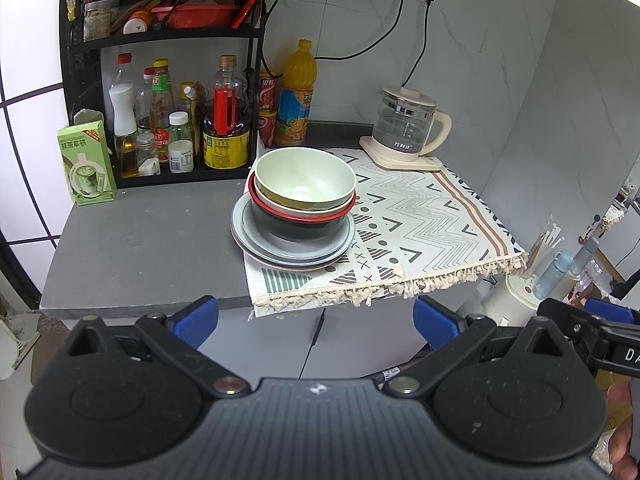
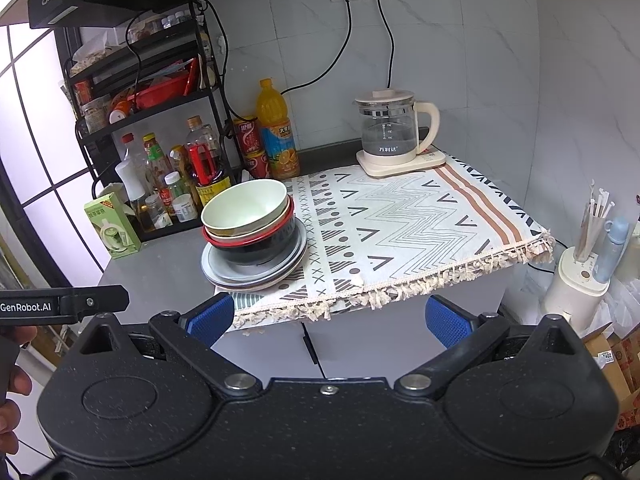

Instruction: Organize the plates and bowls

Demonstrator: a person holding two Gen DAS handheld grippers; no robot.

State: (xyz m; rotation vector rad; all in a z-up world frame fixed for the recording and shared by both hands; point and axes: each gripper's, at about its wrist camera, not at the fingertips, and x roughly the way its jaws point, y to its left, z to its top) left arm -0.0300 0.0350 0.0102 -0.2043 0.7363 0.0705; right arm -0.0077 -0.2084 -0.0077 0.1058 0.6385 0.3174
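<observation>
A stack of dishes stands at the left edge of a patterned cloth [image 1: 420, 216]. A pale green bowl [image 1: 306, 178] is on top, nested in a red-rimmed bowl [image 1: 304, 214] and a dark bowl [image 1: 298, 230]. They rest on grey-blue plates [image 1: 256, 236]. The stack shows in the right wrist view too, with the green bowl [image 2: 244, 208] above the plates [image 2: 256, 272]. My left gripper [image 1: 316, 322] is open and empty, in front of the counter edge. My right gripper [image 2: 330, 320] is open and empty, also short of the counter.
A glass kettle [image 1: 406, 128] on its base stands at the cloth's far right. An orange juice bottle [image 1: 296, 96] and cans stand behind the stack. A black rack [image 1: 172, 120] of bottles and a green carton [image 1: 86, 164] fill the left. A white holder [image 2: 580, 276] stands right.
</observation>
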